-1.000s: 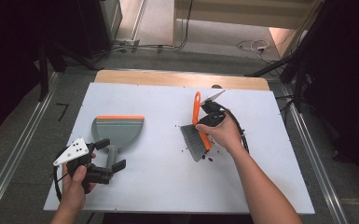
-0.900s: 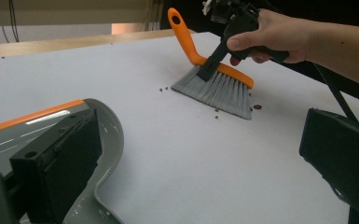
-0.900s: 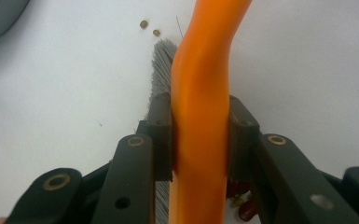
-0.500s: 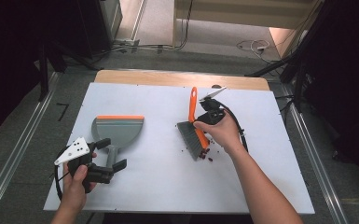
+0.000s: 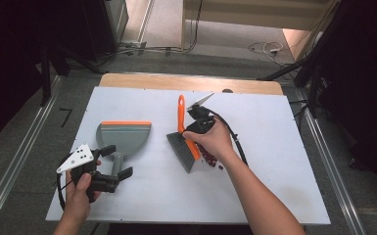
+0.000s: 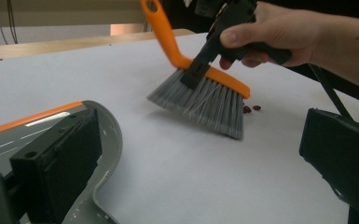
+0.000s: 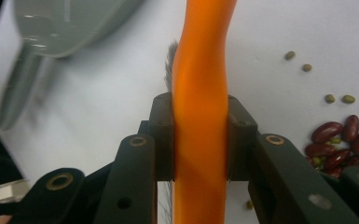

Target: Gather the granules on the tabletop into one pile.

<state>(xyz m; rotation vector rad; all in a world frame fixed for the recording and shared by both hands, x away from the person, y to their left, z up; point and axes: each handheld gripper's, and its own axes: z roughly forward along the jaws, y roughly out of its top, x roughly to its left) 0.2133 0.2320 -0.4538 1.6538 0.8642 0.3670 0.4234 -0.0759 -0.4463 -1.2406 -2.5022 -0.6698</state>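
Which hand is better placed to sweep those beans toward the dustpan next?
The right. Its gripper is shut on the brush beside the beans; the left gripper waits open by the dustpan.

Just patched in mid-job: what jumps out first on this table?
The orange-handled brush at mid-table, clamped in the right gripper, bristles down on the white table. Just right of it lies a small heap of red beans. To the left sits the grey dustpan, with the left gripper open around its handle.

High view looks down from above; both gripper views sit low, close, sharing the brush (image 5: 183,142).
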